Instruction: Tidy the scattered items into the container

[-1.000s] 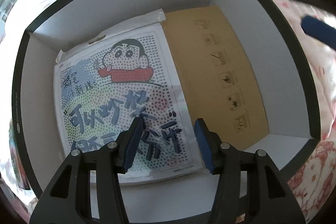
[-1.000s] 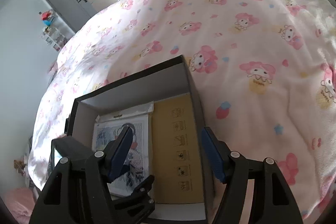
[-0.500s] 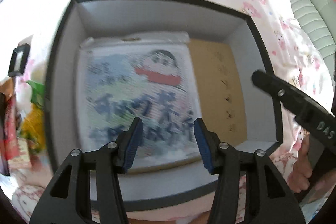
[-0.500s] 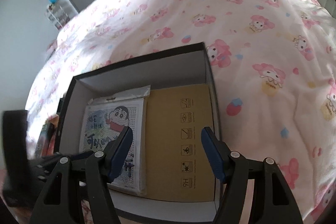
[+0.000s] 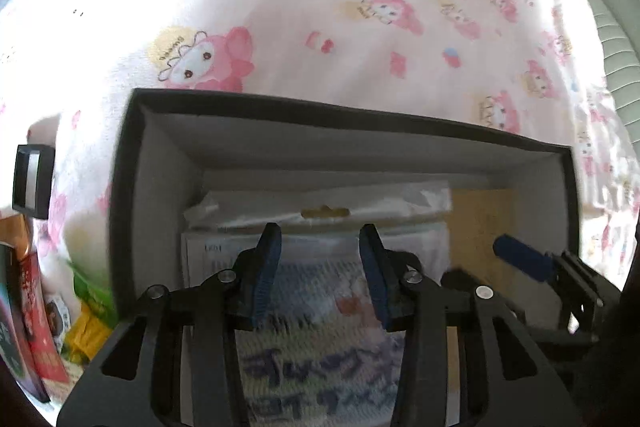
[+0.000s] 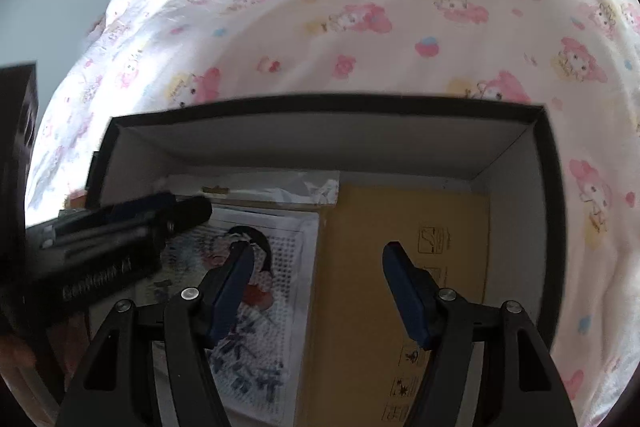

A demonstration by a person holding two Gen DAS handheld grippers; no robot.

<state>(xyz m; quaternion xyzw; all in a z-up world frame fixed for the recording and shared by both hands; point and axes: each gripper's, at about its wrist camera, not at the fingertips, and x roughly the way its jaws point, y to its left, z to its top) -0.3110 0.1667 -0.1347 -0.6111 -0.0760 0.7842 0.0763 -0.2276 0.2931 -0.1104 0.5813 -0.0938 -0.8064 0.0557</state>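
From the left wrist, the left gripper (image 5: 318, 267) hung empty, jaws wide, over the black-rimmed cardboard box (image 5: 352, 119) on the bed; colourful snack packets (image 5: 60, 327), probably light and crinkly, lay beside its left wall.

From the right wrist, the right gripper (image 6: 316, 287) gaped empty above the plastic-sleeved cartoon sheet (image 6: 260, 287).

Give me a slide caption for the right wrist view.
Open right tongs over a black box on a pink bedspread, holding a cartoon packet and a brown envelope.
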